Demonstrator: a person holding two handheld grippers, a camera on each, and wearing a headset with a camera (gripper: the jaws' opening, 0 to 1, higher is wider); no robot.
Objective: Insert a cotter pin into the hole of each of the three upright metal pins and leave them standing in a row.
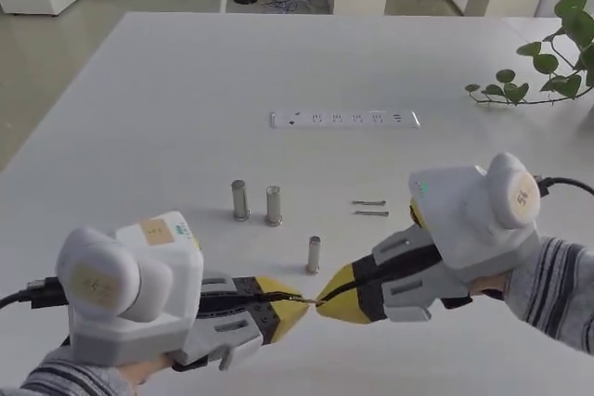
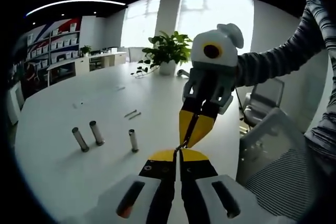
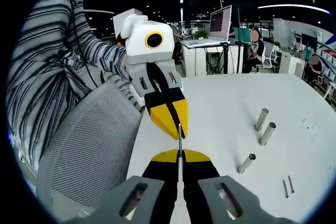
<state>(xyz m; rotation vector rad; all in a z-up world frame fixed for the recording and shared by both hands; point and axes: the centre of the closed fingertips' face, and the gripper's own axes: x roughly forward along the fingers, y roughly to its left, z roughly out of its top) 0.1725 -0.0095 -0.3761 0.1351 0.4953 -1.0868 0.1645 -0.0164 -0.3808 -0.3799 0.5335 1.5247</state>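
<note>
Three upright metal pins stand on the white table: two side by side (image 1: 240, 200) (image 1: 274, 205) and a third (image 1: 314, 254) nearer to me. In front of that third pin, my left gripper (image 1: 299, 301) and right gripper (image 1: 322, 303) meet tip to tip, both shut on one thin cotter pin (image 1: 309, 300) just above the table. The left gripper view shows its jaws (image 2: 178, 152) closed on the cotter pin (image 2: 181, 146), with the right gripper (image 2: 185, 143) facing it. In the right gripper view, the cotter pin (image 3: 179, 141) spans from my right gripper (image 3: 179, 153) to the left gripper (image 3: 177, 132).
Two spare cotter pins (image 1: 368, 202) (image 1: 371, 213) lie on the table to the right of the metal pins. A white power strip (image 1: 343, 119) lies farther back. A potted plant's leaves (image 1: 548, 71) hang over the far right. A mesh office chair (image 3: 89, 150) stands at the table's edge.
</note>
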